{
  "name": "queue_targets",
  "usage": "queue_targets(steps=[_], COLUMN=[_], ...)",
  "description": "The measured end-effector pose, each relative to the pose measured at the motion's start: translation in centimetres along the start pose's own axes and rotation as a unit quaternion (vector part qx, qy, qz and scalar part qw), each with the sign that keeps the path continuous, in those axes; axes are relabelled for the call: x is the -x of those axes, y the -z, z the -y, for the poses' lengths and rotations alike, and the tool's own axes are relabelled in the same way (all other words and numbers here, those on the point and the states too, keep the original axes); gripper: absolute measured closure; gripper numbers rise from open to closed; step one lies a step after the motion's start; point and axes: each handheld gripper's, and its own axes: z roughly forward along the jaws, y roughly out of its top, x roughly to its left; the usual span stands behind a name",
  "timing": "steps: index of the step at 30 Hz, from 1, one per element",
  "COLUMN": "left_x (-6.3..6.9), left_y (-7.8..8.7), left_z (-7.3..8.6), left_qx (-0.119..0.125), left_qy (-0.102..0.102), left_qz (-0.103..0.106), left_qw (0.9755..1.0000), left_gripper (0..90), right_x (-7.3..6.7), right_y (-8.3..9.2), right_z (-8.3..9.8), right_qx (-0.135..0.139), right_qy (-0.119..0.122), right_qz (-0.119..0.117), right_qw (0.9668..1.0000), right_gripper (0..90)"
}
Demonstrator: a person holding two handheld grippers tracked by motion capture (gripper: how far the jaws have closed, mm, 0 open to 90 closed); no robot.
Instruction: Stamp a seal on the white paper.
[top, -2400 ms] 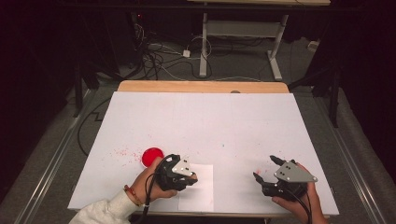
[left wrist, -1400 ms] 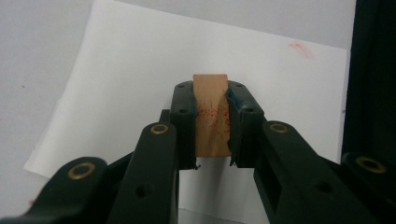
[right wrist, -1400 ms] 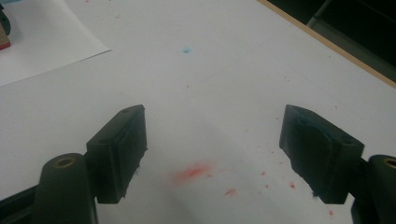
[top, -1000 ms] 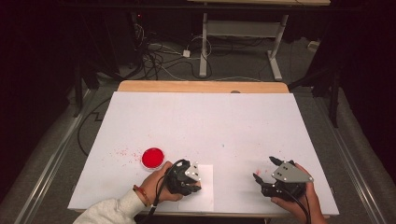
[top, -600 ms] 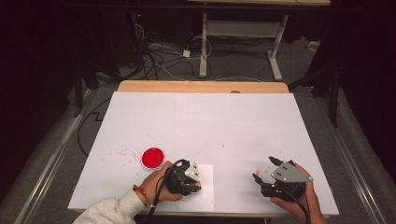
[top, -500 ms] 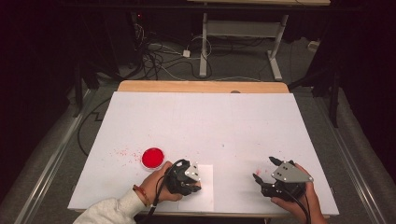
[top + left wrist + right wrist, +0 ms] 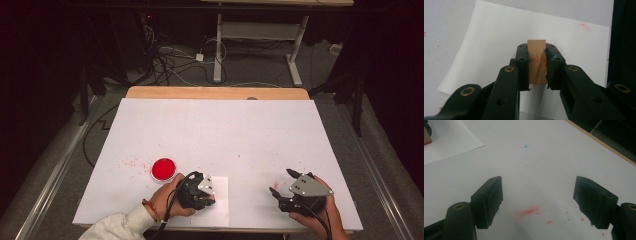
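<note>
Left tongs (image 7: 196, 191) slid off red ink pad (image 7: 163, 169), now over paper (image 7: 218, 200), squeezing wooden stamp (image 7: 537, 61); stamping next. Right tongs (image 7: 537, 201) wide open, empty.

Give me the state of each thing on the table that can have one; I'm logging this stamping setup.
Left gripper: shut on the wooden stamp.
Wooden stamp: clamped between the jaws, red ink speckles on its side, over the paper sheet.
Right gripper: open, nothing between the jaws.
Red ink pad: uncovered, lying flat.
Paper sheet: flat on the table; no print visible.
Table: white, flecked with red ink.
</note>
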Motion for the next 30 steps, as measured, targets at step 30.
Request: queue_targets(steps=[30], left_x=[-1.6], left_y=[4.3], left_z=[1.4], left_qx=[0.061], left_qy=[0.028], left_qz=[-0.028], left_qw=[0.9973], left_gripper=[73.4], right_x=[0.6], right_y=[-0.3], right_z=[-0.2], right_qx=[0.006], right_qy=[-0.009], right_qz=[0.003], right_qw=[0.9999], right_gripper=[23.7])
